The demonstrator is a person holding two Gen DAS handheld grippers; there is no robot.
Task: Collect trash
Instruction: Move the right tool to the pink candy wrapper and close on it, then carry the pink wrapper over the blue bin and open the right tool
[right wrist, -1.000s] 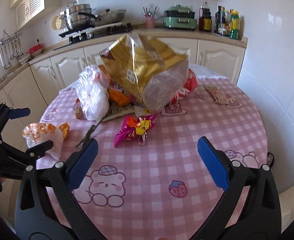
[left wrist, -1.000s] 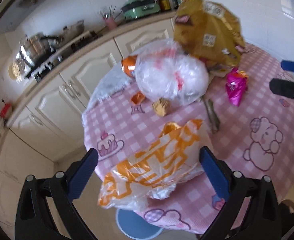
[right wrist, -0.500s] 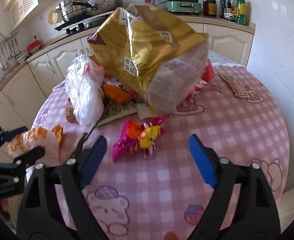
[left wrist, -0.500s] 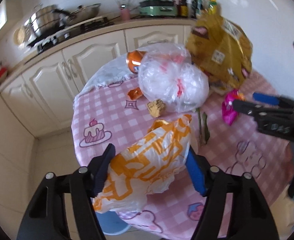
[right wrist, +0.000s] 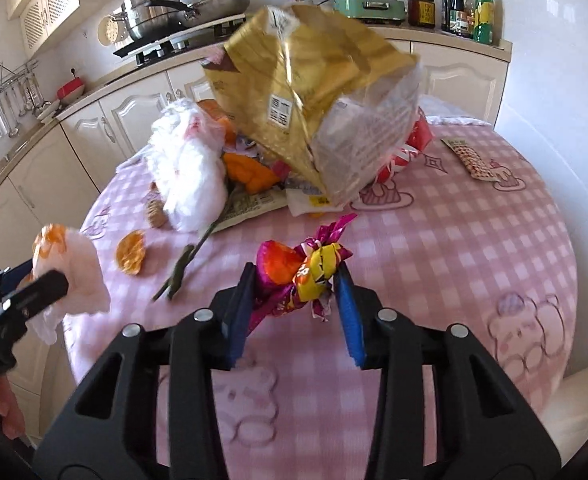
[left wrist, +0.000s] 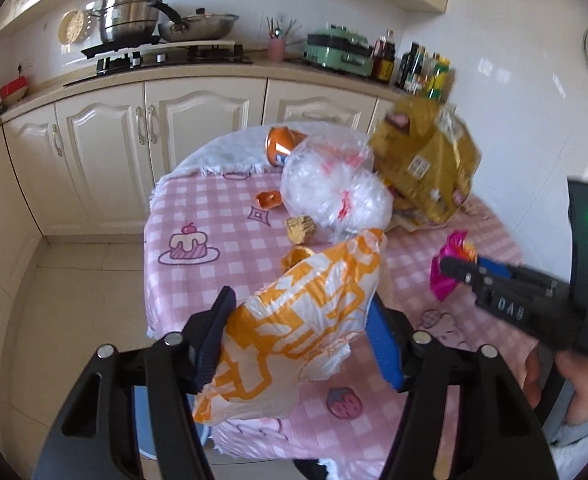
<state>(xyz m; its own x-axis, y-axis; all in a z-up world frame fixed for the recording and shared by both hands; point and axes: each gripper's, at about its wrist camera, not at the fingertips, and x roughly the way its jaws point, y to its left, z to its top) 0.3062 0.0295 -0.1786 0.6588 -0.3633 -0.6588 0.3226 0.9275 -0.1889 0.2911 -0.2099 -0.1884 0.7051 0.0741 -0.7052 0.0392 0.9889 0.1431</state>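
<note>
At the near edge of a round table (right wrist: 474,248) spread with pink gingham, the left gripper (left wrist: 300,320) pinches an orange-and-white plastic bag (left wrist: 310,308), its jaws having just been closing on it. The right gripper (right wrist: 298,304), also just closing, squeezes a crumpled magenta-and-yellow snack wrapper (right wrist: 302,268) near the table's middle. Toward the far edge, a gold foil bag (right wrist: 310,80) leans over a clear plastic bag (right wrist: 190,172), an orange can (left wrist: 280,146) and scraps of peel (right wrist: 131,257).
</note>
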